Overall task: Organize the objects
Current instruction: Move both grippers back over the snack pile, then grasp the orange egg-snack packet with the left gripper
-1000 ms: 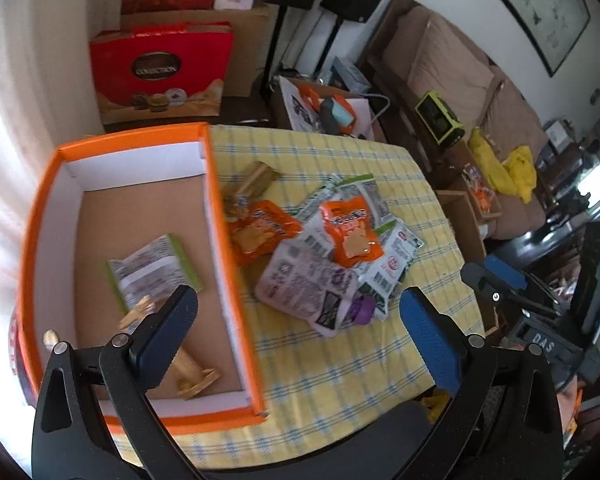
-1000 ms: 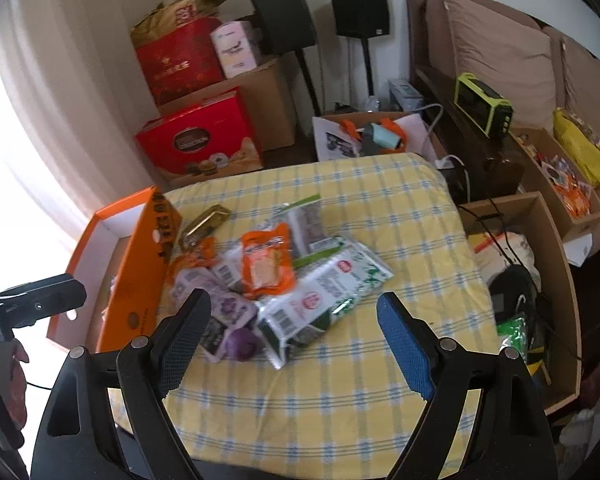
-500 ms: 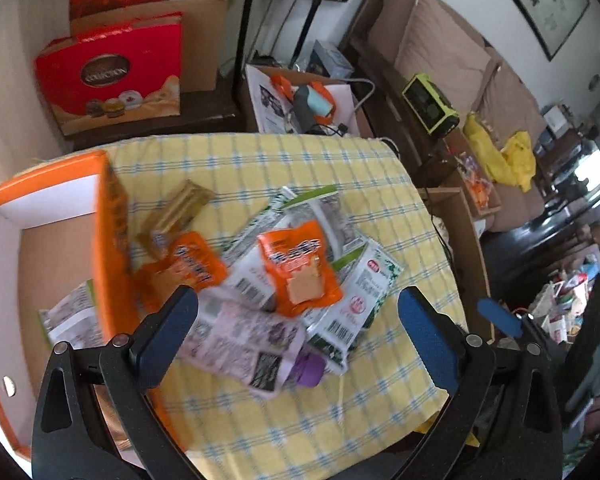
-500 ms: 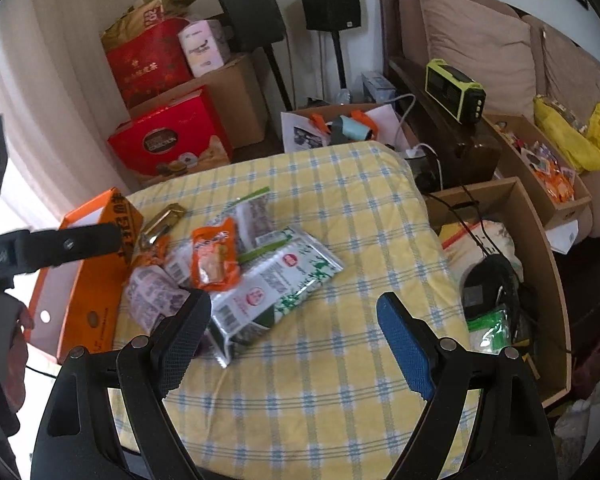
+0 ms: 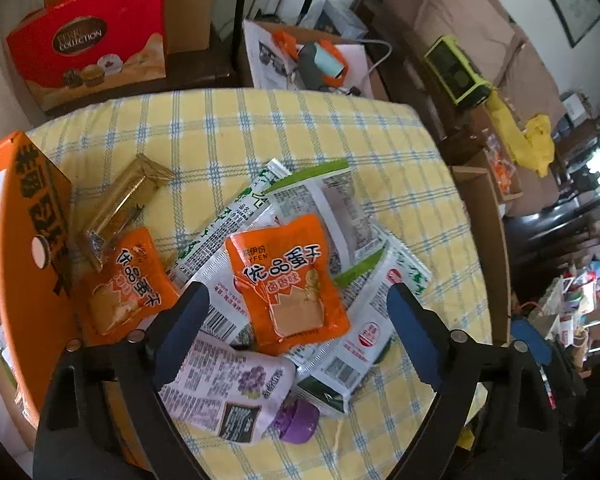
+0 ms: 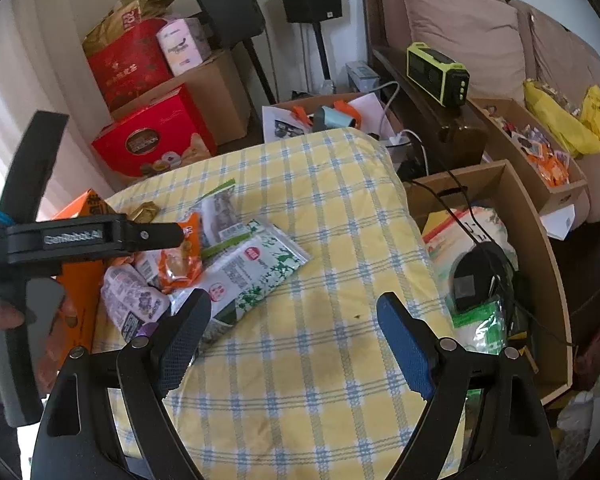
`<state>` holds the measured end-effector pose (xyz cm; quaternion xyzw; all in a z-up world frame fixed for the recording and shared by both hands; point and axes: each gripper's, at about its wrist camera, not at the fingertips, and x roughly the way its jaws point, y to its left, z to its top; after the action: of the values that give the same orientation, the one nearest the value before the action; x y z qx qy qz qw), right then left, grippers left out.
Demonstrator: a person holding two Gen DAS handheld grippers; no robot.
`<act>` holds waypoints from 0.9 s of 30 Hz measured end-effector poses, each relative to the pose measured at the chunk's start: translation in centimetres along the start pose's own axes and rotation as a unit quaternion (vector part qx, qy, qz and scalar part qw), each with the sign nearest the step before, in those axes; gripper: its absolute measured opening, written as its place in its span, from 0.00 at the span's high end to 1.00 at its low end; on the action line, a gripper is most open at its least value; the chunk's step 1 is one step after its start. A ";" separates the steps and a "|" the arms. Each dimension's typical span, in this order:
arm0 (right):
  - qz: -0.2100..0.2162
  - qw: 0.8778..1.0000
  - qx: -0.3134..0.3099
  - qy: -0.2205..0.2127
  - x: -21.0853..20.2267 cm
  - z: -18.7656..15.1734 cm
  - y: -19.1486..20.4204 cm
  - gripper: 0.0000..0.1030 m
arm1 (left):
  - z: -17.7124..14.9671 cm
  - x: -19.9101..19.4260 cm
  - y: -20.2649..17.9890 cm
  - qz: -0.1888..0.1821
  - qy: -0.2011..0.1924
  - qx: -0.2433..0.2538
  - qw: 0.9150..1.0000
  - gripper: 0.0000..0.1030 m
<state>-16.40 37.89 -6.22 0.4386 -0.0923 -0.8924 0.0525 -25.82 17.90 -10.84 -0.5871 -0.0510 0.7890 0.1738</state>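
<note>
The bench, covered in a yellow and blue checked cloth, carries all task items. An orange box stands at its left edge, open at the top; its contents cannot be made out here.

Beside the box lies a loose heap of snack packets. Largest is a white and green packet at the right of the heap, flat on the cloth. A lilac pouch with a purple cap lies at the near side, partly under the heap. An orange packet sits on top at the centre; a second orange packet rests touching the box wall. A gold wrapped bar lies at the far left of the heap, tilted, just beside the box.

The left gripper hangs over the heap, jaws apart with the central orange packet seen between them but not pressed; the jaws have just been closing somewhat. The right gripper hangs over bare cloth right of the heap, jaws apart, nothing between them.
</note>
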 end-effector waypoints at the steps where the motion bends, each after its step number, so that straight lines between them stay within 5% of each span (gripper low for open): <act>1: 0.001 1.000 0.002 0.000 0.1 0.0 -0.1 0.16 | 0.1 0.3 0.0 0.001 0.001 -0.001 1.000 0.14; 10: 0.007 1.000 0.005 0.012 1.3 -0.3 -0.4 0.16 | 0.2 1.9 -0.3 0.024 0.004 0.008 1.000 0.20; 15: 0.010 1.000 0.006 0.015 1.5 -0.5 -0.3 0.16 | 0.1 1.9 -0.7 0.046 -0.007 0.025 0.999 0.57; 27: 0.009 1.000 0.000 0.011 0.8 -0.3 0.5 0.16 | -0.2 0.4 -0.7 0.017 -0.021 0.029 0.999 0.75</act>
<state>-16.69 37.26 -6.92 0.4479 -0.0960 -0.8868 0.0613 -25.55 18.66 -11.09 -0.5658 -0.0220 0.8051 0.1766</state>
